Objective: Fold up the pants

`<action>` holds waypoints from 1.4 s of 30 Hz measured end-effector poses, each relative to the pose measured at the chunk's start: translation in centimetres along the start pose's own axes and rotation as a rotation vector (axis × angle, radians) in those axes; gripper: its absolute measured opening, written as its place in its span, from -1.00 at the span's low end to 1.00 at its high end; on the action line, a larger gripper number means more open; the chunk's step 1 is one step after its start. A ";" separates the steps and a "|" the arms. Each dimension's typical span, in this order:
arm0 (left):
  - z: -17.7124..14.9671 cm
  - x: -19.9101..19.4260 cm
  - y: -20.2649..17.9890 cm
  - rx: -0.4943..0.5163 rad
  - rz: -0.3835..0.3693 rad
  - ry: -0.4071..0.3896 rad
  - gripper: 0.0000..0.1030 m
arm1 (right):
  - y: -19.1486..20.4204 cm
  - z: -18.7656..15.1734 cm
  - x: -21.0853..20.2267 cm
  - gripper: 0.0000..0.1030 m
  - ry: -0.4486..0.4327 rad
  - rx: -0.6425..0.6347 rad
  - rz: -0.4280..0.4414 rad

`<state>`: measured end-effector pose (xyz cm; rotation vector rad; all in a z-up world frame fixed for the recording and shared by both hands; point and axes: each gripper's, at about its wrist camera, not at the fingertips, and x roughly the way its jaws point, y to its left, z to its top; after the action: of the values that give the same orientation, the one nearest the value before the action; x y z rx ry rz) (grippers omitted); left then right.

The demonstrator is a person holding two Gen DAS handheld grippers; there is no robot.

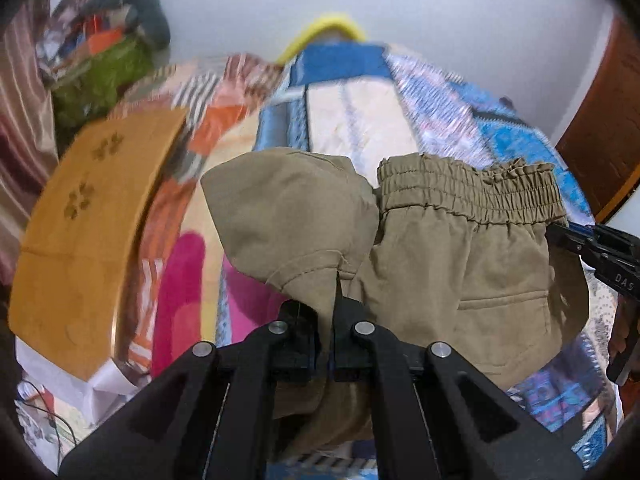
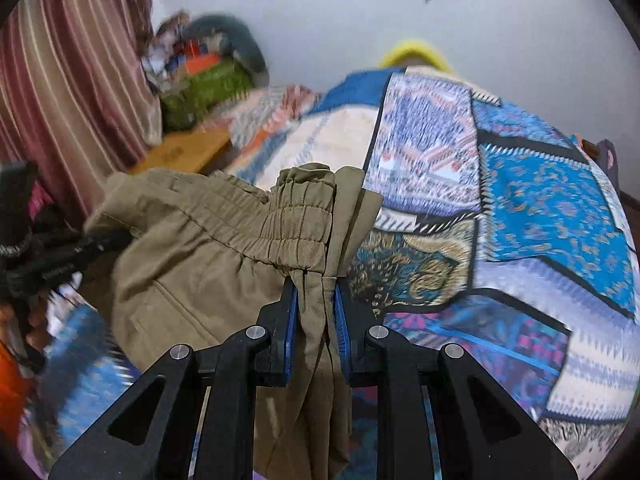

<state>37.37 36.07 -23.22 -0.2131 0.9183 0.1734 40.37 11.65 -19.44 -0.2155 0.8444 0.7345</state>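
Observation:
The khaki pants (image 1: pixel 452 264) have an elastic ruched waistband (image 1: pixel 468 192) and hang lifted above the bed, held between both grippers. My left gripper (image 1: pixel 326 320) is shut on a bunched edge of the pants near a hem. My right gripper (image 2: pixel 316 312) is shut on the waistband end, with cloth (image 2: pixel 208 256) squeezed between its blue pads. The right gripper also shows at the right edge of the left wrist view (image 1: pixel 592 244), and the left gripper at the left edge of the right wrist view (image 2: pixel 60 264).
A patchwork quilt (image 2: pixel 540 208) in blues and pinks covers the bed below. A wooden board (image 1: pixel 84 240) lies at the left. A pile of clothes (image 1: pixel 104 52) sits by the striped curtain (image 2: pixel 68 80). A white wall is behind, with a brown door (image 1: pixel 600 120) at right.

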 end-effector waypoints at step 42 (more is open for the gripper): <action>-11.8 -41.1 -14.0 0.065 -0.022 -0.655 -0.40 | 11.0 -6.9 -38.9 -0.18 -0.628 -0.118 0.054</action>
<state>7.17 17.16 4.25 -0.0936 0.2696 0.1769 11.76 -2.96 6.09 -0.0578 0.2106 0.8403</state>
